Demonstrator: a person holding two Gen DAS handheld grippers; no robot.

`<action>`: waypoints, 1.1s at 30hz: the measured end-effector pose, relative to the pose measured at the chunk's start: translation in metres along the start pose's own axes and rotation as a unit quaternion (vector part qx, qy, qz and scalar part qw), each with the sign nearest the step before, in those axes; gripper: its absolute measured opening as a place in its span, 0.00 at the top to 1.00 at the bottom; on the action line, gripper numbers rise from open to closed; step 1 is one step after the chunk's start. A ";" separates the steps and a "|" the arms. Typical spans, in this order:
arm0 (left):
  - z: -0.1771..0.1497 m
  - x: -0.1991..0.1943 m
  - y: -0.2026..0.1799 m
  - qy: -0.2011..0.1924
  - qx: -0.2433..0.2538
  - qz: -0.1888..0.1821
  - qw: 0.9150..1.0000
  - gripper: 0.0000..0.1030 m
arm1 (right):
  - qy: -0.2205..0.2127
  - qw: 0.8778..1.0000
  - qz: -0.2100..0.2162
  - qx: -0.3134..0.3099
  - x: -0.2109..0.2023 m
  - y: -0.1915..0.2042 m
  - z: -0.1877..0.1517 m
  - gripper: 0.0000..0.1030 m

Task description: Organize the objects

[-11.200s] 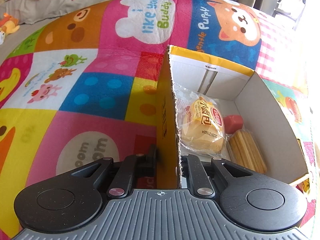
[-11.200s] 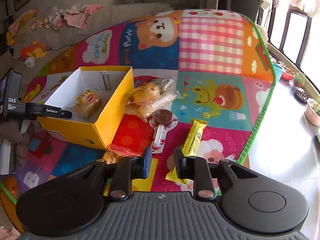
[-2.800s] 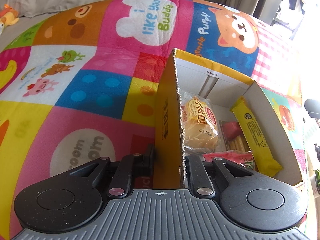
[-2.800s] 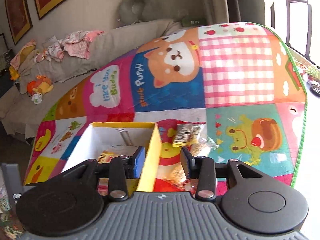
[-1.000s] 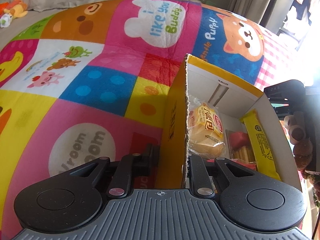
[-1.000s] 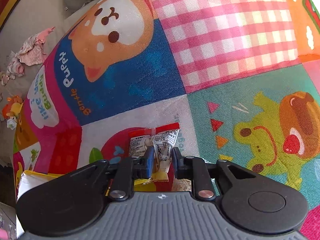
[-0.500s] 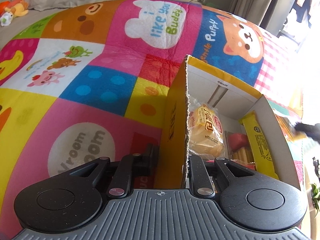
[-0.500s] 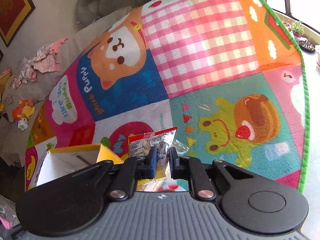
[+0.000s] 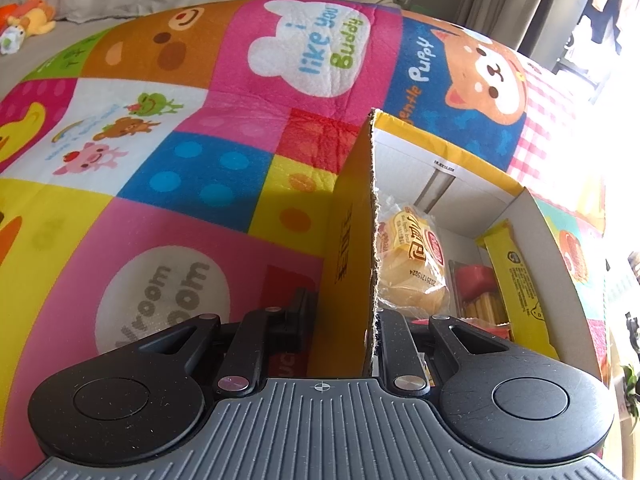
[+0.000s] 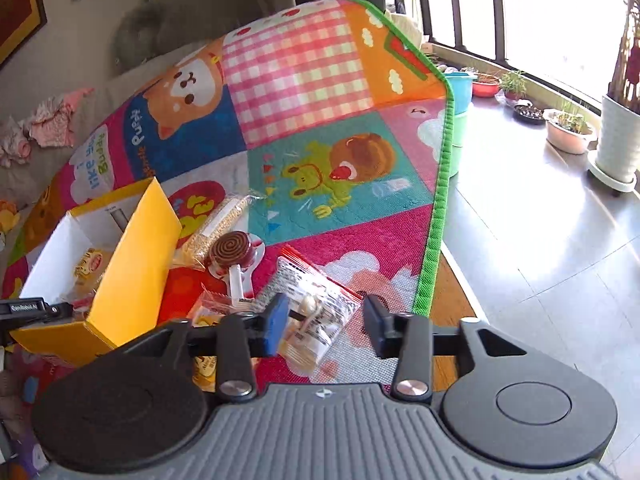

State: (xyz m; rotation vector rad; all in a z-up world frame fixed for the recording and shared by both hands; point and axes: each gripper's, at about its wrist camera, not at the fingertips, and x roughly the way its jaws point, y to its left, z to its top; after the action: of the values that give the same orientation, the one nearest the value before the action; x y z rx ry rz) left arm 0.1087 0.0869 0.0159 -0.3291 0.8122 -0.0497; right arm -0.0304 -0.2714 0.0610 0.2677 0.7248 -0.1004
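Nearest, the right gripper (image 10: 324, 326) tilts downward over the play mat (image 10: 360, 240), jaws opening; a red-edged snack packet (image 10: 316, 308) lies between them against the left pad, the right pad clear of it. Beyond: lollipop (image 10: 234, 246) and grain bag (image 10: 218, 222) on the mat beside the yellow box (image 10: 136, 248). Left gripper (image 9: 340, 320), likewise tilted down, is clamped on the box's near wall; bread bun (image 9: 412, 264) and yellow bar (image 9: 520, 280) lie inside.

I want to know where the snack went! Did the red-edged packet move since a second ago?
Yes. The packet left its spot on the mat beyond the yellow box; it now lies nearer the mat's green edge, between the right gripper's opening jaws.
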 end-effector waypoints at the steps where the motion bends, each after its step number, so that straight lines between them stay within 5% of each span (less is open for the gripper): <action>1: 0.000 0.000 0.000 0.000 0.000 0.000 1.000 0.81 | -0.004 1.000 0.015 0.010 -0.004 0.001 -0.001 0.35; 4: -0.001 -0.001 0.000 -0.001 0.003 -0.002 1.000 0.81 | 0.012 0.998 0.063 -0.013 -0.003 0.025 -0.008 0.34; 9: 0.000 0.000 0.000 0.001 0.005 -0.001 1.000 0.81 | 0.034 0.994 0.061 -0.087 0.014 0.072 -0.034 0.32; 19: 0.000 0.000 0.001 0.000 0.004 -0.004 1.000 0.81 | 0.000 0.985 -0.008 -0.173 0.014 0.079 -0.046 0.19; 25: 0.000 0.000 0.001 0.000 0.004 -0.004 1.000 0.81 | 0.005 0.992 0.034 -0.121 -0.009 0.044 -0.043 0.06; 33: 0.000 0.000 0.000 0.000 0.003 -0.004 1.000 0.81 | 0.074 0.994 0.064 -0.054 -0.007 0.021 -0.075 0.00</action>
State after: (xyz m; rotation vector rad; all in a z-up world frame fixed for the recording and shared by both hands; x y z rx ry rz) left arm 0.1085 0.0871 0.0155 -0.3266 0.8107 -0.0597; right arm -0.0800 -0.2306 0.0168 0.2197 0.8557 0.0805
